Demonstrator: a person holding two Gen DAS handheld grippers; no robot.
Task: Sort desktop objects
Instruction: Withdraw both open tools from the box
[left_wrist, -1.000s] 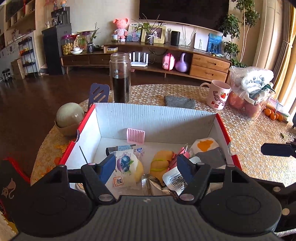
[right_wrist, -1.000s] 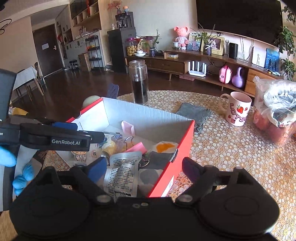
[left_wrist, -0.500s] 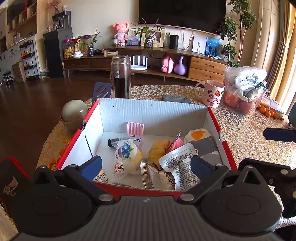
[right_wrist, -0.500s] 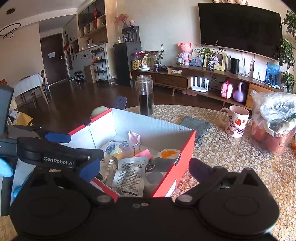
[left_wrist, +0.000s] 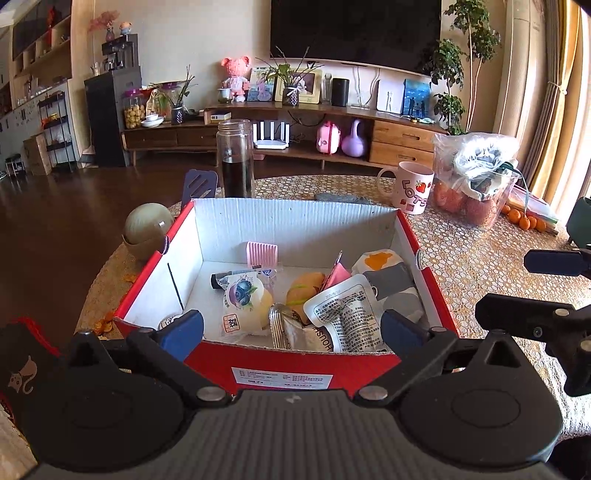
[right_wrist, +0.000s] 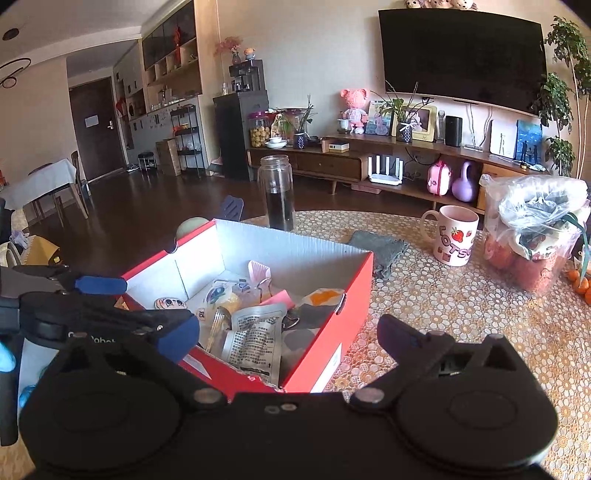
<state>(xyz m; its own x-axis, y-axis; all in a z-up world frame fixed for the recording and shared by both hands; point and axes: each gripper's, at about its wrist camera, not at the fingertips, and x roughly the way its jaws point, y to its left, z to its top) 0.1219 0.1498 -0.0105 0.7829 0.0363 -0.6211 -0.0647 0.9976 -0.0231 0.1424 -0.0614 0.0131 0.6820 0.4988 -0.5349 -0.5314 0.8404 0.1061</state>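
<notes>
A red cardboard box (left_wrist: 295, 363) (right_wrist: 325, 332) with white inside walls stands on the round table. It holds a pink comb (left_wrist: 261, 254), a blueberry snack pack (left_wrist: 243, 302), a white printed pouch (left_wrist: 341, 314) (right_wrist: 255, 334), a yellow item (left_wrist: 304, 291), a metal utensil (left_wrist: 277, 326) and grey cloth (left_wrist: 397, 280). My left gripper (left_wrist: 291, 326) is open and empty, just before the box's near wall. My right gripper (right_wrist: 288, 332) is open and empty at the box's near right corner. The left gripper also shows in the right wrist view (right_wrist: 99, 299).
Behind the box stand a glass jar of dark liquid (left_wrist: 235, 162), a blue spatula (left_wrist: 198, 186) and a grey cloth (right_wrist: 380, 251). A pink-white mug (left_wrist: 410, 186) and a plastic bag of fruit (left_wrist: 476, 177) stand at the right. A round green-lidded bowl (left_wrist: 147, 229) sits left.
Both grippers have drawn back and upward from the box. The left gripper's fingers have spread wider and now stand outside the box's near wall instead of inside over the items.
</notes>
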